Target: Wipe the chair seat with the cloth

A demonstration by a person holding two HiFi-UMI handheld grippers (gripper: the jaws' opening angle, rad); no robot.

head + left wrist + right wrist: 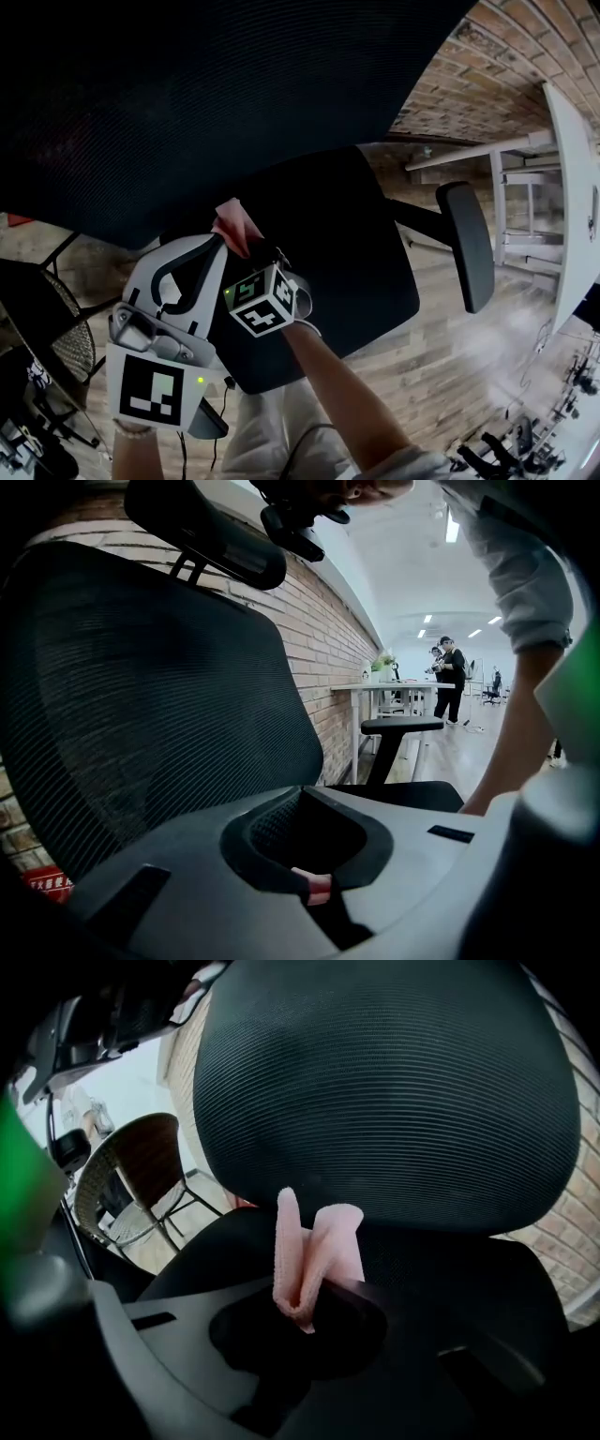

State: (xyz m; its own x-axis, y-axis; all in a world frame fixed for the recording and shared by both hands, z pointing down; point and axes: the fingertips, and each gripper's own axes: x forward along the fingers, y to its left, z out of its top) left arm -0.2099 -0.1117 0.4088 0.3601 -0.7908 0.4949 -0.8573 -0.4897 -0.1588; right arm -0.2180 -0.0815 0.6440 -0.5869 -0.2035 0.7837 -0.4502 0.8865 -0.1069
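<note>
Over the back part of the chair seat point(361, 253), close under the foot of the mesh backrest point(187, 94), the right gripper point(302, 1302) has its jaws clamped on the pink cloth point(305, 1251). It grips a narrow fold, and two flaps stick out past the tips toward the backrest. No view shows whether the cloth touches the seat yet. The left gripper point(314, 885) is just beside it on the person's left, jaws drawn together. A small pink sliver shows at the closing line, and I cannot tell whether that is a corner of the cloth. The main risk, as I judge it, is the thin grip: drag from the seat fabric could pull the fold out of the jaws. With so little cloth under the tips, the hard jaws might also rub the seat instead of the cloth. The two grippers are close enough to knock together on a sideways stroke. Ahead the backrest leaves almost no room. To the right the seat runs bare to its edge, with the armrest point(466, 244) beyond it. Most of the free room lies toward the front edge, where the seat drops off to the wooden floor point(469, 375).
</note>
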